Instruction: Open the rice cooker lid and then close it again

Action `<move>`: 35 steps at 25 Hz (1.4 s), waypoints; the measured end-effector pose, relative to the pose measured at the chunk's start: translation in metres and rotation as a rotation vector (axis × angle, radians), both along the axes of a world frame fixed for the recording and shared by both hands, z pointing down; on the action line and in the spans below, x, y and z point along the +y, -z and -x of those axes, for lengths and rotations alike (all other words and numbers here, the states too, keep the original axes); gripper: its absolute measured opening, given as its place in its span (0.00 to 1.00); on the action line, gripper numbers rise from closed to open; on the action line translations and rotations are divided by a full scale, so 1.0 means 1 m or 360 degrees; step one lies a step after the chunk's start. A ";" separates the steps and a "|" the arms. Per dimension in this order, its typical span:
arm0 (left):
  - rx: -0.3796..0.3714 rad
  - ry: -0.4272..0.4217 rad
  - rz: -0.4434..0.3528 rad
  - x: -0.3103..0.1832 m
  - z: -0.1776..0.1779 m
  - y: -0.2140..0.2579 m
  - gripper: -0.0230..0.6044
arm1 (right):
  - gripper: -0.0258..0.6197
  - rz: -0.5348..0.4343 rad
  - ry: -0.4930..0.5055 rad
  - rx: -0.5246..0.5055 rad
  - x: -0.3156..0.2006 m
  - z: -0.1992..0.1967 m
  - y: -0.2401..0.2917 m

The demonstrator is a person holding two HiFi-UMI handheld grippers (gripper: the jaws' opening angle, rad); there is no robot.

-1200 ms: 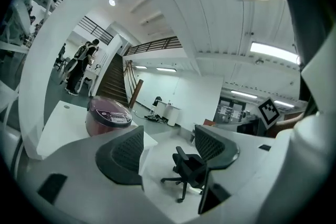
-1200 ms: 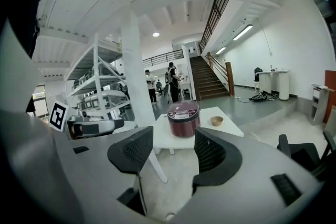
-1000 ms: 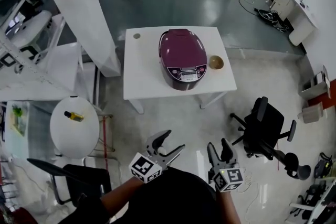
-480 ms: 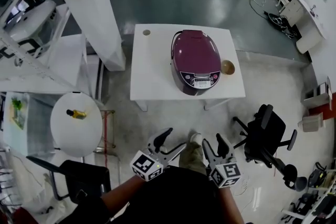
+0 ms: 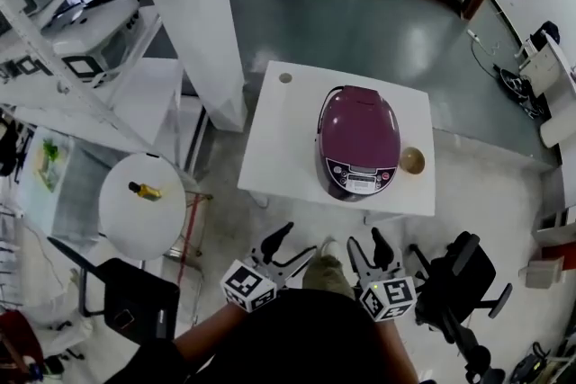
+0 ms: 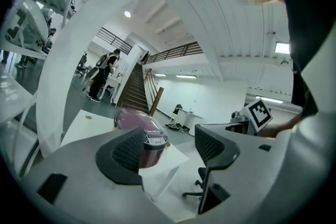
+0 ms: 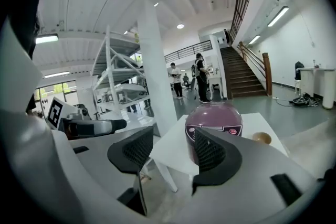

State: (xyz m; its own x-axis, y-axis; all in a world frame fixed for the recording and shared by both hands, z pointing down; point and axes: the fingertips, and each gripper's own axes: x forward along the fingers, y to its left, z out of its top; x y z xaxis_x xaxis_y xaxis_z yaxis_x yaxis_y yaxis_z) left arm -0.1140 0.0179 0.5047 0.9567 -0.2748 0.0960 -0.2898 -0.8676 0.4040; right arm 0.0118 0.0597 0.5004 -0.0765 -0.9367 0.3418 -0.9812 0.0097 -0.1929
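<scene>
Bright, even indoor light throughout. Beyond the rice cooker [image 5: 358, 142] the glossy floor [image 5: 360, 22] carries pale glare, and high above it ceiling lamps [image 7: 181, 25] glow. Both gripper views bend hard toward dark rims, perhaps slightly soft up close.

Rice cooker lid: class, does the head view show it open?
No, the rice cooker lid lies flat and shut behind the control panel.

surface: white square-topped table [image 5: 279, 153], floor-standing, well ahead of the left gripper [image 5: 292, 245] and the right gripper [image 5: 364, 240] | on it: glossy purple domed rice cooker [image 5: 358, 135], lid down, straight ahead of the right gripper | small tan round bowl [image 5: 412, 160] just right of it | small round greyish disc [image 5: 285, 77], far corner beyond the left gripper
</scene>
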 end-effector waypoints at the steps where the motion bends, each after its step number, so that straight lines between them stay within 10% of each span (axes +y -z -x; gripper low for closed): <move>1: -0.0007 0.0042 0.0004 -0.006 -0.006 0.001 0.48 | 0.37 -0.0016 0.0038 0.0001 -0.008 -0.008 0.001; 14: -0.0061 0.0339 0.0097 -0.036 -0.109 -0.001 0.48 | 0.37 -0.0014 0.0285 -0.0057 -0.053 -0.123 -0.006; 35: -0.0157 0.0615 0.0136 -0.071 -0.110 -0.008 0.48 | 0.37 0.0182 0.0778 -0.0083 -0.124 -0.110 -0.043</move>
State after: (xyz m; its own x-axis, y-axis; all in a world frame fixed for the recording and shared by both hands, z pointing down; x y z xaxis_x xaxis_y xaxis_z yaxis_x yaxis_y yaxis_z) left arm -0.0036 -0.0526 0.5127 0.7695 -0.5995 0.2201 -0.6290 -0.6517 0.4239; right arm 0.1222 -0.0644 0.5431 -0.5163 -0.7440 0.4242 -0.8563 0.4414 -0.2681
